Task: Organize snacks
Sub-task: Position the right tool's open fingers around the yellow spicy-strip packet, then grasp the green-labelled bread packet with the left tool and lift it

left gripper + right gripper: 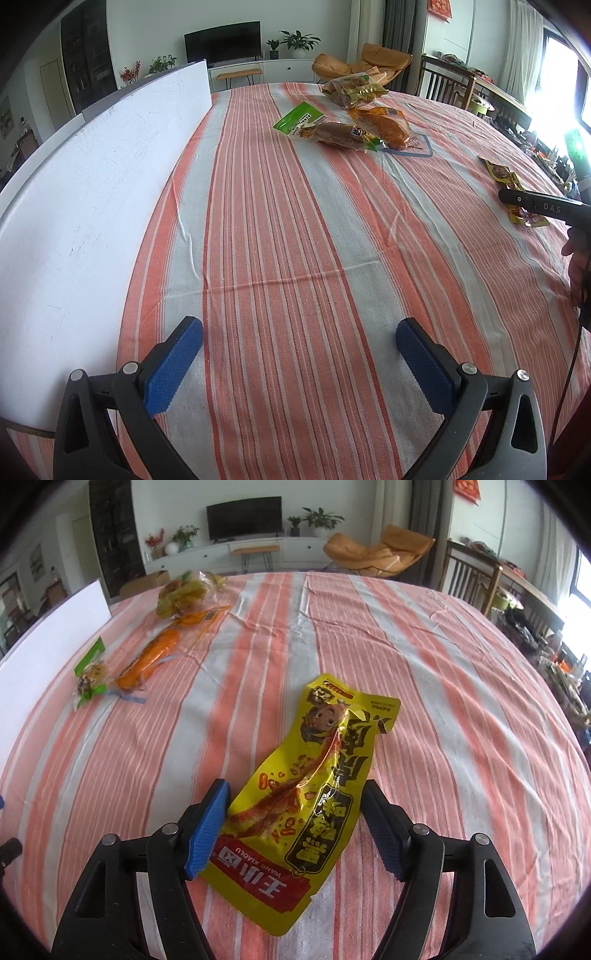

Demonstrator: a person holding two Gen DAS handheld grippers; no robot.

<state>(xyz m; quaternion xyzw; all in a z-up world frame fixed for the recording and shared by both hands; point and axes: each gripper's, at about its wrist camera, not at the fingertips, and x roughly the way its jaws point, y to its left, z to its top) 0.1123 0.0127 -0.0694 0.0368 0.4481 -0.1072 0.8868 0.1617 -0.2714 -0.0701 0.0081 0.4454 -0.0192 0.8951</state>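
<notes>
A yellow snack packet [310,794] lies flat on the striped tablecloth between the open fingers of my right gripper [295,821]; the pads flank its lower half without pinching it. It also shows in the left wrist view [513,192], partly under the right gripper [532,205]. My left gripper [299,362] is open and empty, low over bare cloth beside the white board [85,192]. A green-topped packet [303,120], a brown snack packet [343,134], an orange snack packet [384,125] and a clear bag of snacks [351,88] lie at the far side.
The striped cloth [280,229] covers the whole table. The white board stands along the left edge, also in the right wrist view [44,642]. The far packets show in the right wrist view as a group [147,653]. Chairs and a cluttered sideboard [517,602] stand at the right.
</notes>
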